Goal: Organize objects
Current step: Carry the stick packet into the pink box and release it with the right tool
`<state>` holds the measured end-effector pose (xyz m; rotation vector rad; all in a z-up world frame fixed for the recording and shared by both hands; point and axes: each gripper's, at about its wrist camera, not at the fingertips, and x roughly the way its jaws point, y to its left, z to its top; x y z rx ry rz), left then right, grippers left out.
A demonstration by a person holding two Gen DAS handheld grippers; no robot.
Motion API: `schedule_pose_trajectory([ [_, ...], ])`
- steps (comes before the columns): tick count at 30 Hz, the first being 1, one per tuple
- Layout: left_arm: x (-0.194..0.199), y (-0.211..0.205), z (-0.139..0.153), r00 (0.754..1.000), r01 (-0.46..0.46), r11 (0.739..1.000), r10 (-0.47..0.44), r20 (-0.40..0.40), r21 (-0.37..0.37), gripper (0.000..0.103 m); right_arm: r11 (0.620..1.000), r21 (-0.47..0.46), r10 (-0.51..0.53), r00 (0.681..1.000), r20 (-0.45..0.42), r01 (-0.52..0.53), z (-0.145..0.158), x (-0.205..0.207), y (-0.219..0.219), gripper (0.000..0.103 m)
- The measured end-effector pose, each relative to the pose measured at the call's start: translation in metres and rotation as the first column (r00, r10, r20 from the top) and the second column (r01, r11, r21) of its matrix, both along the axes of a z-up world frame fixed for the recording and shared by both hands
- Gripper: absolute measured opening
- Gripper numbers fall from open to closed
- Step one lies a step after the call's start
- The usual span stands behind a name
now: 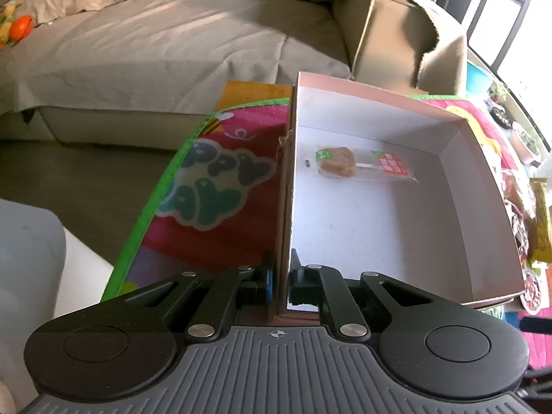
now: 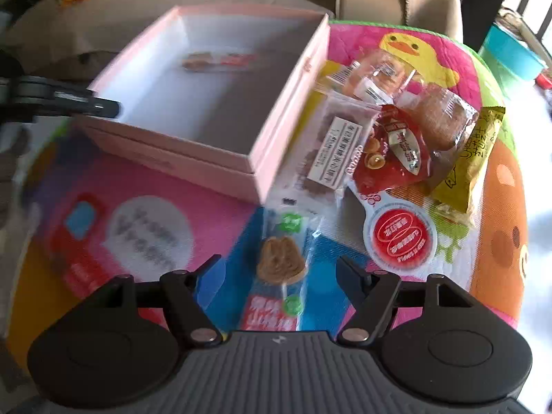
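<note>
We note a bright cartoon-printed play mat (image 1: 238, 158) with a green border lying on a grey-brown floor (image 1: 86, 186). Behind it stands a bed under a rumpled grey-beige quilt (image 1: 165, 45), an orange soft toy (image 1: 20, 27) at its far corner. A teal plastic tub (image 2: 510, 51) sits near the window.

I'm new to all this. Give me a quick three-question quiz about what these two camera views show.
1. True or false: the left gripper is clamped on a wall of the pink box.
2. What lies between the open fingers of the right gripper? A) a wrapped lollipop B) a yellow snack packet C) a red snack pouch
3. How many items are inside the box so far?

Key: 1 true. 2 A; the fingers are not pressing on it. 3 one, another wrapped lollipop.
</note>
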<state>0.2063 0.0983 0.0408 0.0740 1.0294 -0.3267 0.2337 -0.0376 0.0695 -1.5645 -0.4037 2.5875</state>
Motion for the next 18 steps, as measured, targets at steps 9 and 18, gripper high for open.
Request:
schedule_pose_trajectory([
  [9,-0.001,-0.008,0.002,0.998,0.063,0.997,-0.062,-0.016,0.053,0.009,0.991,0.013,-0.132,0.990,0.053,0.131,-0.015,0.005,-0.013,0.035],
  [18,0.005,-0.005,0.001,0.994,0.095,0.995,-0.093,-0.059,0.041,0.011,0.960,-0.092,-0.257,0.963,0.079,0.264,0.048,0.039,-0.055,0.031],
])
